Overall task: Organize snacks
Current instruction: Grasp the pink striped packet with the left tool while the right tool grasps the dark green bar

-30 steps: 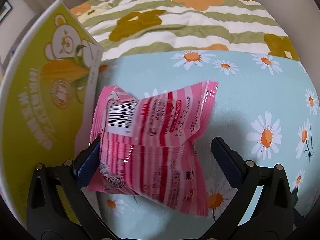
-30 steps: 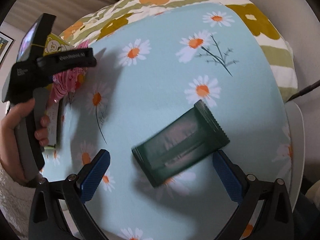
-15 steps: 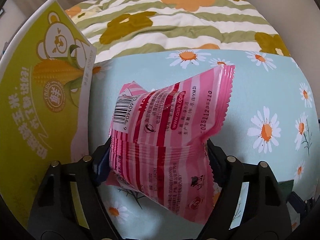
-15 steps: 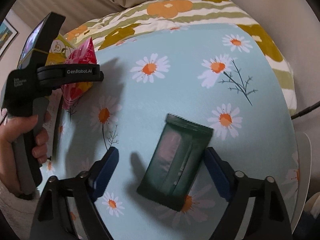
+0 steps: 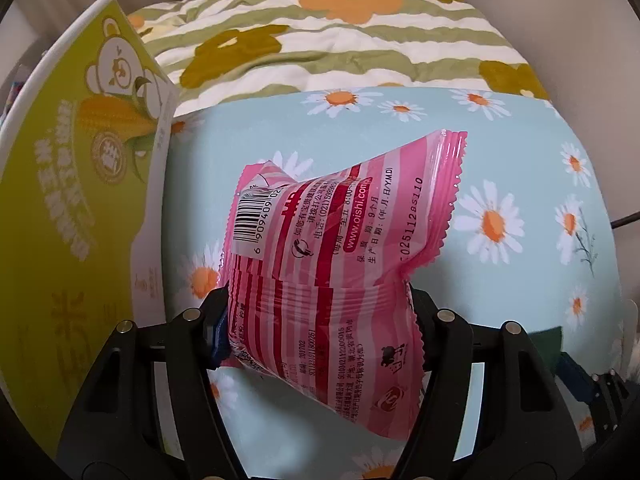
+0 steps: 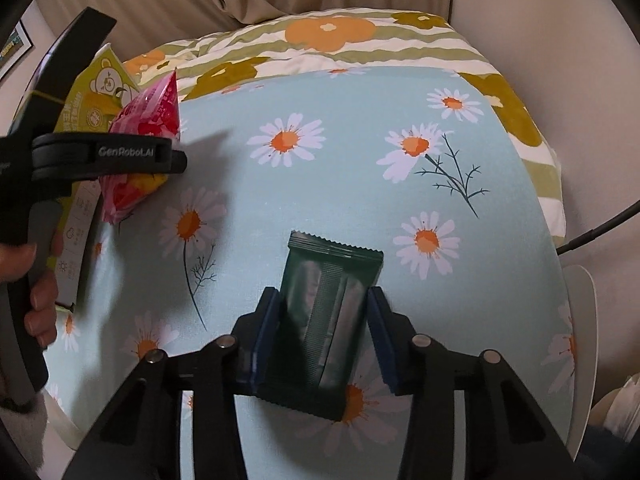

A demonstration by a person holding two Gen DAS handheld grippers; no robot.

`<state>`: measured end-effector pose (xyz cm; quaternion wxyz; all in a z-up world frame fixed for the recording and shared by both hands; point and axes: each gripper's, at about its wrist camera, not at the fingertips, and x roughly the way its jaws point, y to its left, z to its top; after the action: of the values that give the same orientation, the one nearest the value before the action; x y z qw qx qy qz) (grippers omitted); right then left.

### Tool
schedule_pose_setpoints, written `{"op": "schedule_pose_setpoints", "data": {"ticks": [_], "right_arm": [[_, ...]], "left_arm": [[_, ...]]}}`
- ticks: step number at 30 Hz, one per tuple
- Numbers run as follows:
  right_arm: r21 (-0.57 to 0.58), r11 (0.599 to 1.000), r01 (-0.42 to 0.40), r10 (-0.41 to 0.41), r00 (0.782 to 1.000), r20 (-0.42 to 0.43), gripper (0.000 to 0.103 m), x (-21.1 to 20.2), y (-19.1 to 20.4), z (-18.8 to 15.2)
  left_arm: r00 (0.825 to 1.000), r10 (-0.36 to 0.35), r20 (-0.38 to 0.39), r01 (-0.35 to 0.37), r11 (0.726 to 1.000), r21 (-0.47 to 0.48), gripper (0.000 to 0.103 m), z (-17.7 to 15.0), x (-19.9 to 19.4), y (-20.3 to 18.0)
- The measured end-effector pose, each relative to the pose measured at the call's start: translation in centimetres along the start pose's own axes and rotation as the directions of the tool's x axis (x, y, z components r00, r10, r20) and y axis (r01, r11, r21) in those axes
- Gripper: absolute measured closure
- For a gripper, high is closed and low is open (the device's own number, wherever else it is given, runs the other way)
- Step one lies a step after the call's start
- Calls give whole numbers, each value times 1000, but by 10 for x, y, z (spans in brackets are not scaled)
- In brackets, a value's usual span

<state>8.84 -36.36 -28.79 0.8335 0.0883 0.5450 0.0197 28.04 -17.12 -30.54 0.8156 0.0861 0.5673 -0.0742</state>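
Observation:
My left gripper is shut on a pink striped snack packet and holds it above the daisy-print cloth. The packet also shows in the right wrist view, gripped by the left gripper. My right gripper is closed around a dark green snack packet that lies on the cloth, with both blue pads against its long sides. A yellow-green corn snack box stands at the left, also in the right wrist view.
The light blue daisy cloth covers the surface. A green-striped flowered quilt lies behind it. A white chair edge and a black cable are at the right.
My left gripper closed on the pink packet and lifted it. My right gripper moved over the green packet, which turned lengthwise between the fingers, and closed on it.

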Motion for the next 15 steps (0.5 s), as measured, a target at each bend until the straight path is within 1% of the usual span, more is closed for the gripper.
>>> {"op": "schedule_pose_setpoints", "data": {"ticks": [2, 3, 4, 6, 9, 12, 13, 14, 15], "right_arm": [[-11, 1000, 1, -1, 1000, 6, 63, -1, 2, -2], [-8, 1000, -3, 3, 1000, 9, 66, -2, 1, -2], [-1, 1000, -11, 11, 1000, 18, 79, -4, 0, -3], [6, 1000, -28, 28, 999, 35, 85, -10, -1, -2], [1, 1000, -22, 22, 1000, -1, 86, -5, 0, -2], [38, 998, -48, 48, 999, 9, 85, -5, -3, -3], [45, 997, -56, 56, 998, 6, 83, -6, -4, -4], [44, 997, -68, 68, 998, 4, 80, -6, -3, -4], [36, 996, -76, 76, 997, 3, 66, -7, -2, -4]], "left_arm": [[1000, -9, 9, 9, 1000, 0, 40, -4, -7, -1], [1000, -13, 13, 13, 1000, 1, 40, -6, -11, -2], [1000, -16, 17, 16, 1000, 1, 40, -7, -14, -2], [999, -27, 31, 28, 1000, -2, 40, -11, -23, -3], [998, -38, 46, 38, 999, -9, 40, -15, -34, -4], [997, -48, 56, 49, 999, -18, 40, -20, -43, -1], [997, -50, 58, 51, 999, -20, 40, -20, -45, -1], [997, -52, 62, 54, 998, -22, 40, -22, -48, 0], [997, -53, 64, 54, 998, -23, 40, -24, -50, 0]]}}
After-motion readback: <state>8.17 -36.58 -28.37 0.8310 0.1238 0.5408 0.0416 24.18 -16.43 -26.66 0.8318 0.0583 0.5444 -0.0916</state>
